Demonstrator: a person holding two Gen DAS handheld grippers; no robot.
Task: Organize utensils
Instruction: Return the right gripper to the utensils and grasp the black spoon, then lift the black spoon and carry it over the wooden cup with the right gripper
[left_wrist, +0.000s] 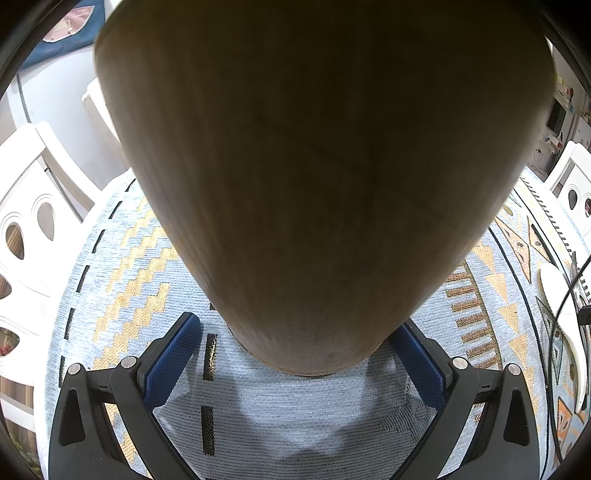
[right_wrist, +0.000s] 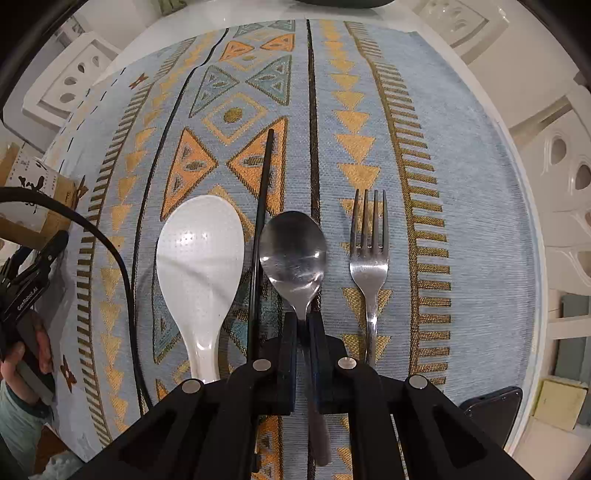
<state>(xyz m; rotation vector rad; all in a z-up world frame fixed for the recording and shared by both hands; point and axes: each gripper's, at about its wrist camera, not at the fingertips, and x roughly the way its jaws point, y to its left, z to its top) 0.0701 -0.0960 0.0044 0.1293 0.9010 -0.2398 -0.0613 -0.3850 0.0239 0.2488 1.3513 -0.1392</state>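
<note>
In the right wrist view a metal spoon (right_wrist: 293, 251) lies bowl-up on the patterned cloth. My right gripper (right_wrist: 303, 322) is shut on its handle just below the bowl. Left of it lie a black chopstick (right_wrist: 260, 221) and a white rice paddle (right_wrist: 199, 266). A metal fork (right_wrist: 369, 254) lies to the right. A tall wooden utensil holder (left_wrist: 317, 184) fills the left wrist view and stands on the cloth. My left gripper (left_wrist: 298, 320) straddles its base with cloth showing between the left pad (left_wrist: 173, 358) and the wood. The rice paddle (left_wrist: 565, 325) shows at the right edge.
A round table carries the blue and orange cloth (right_wrist: 461, 221). A dark phone (right_wrist: 495, 410) lies at the near right rim. A black cable (right_wrist: 123, 280) crosses the cloth on the left beside a cardboard box (right_wrist: 33, 184). White chairs (right_wrist: 565, 177) ring the table.
</note>
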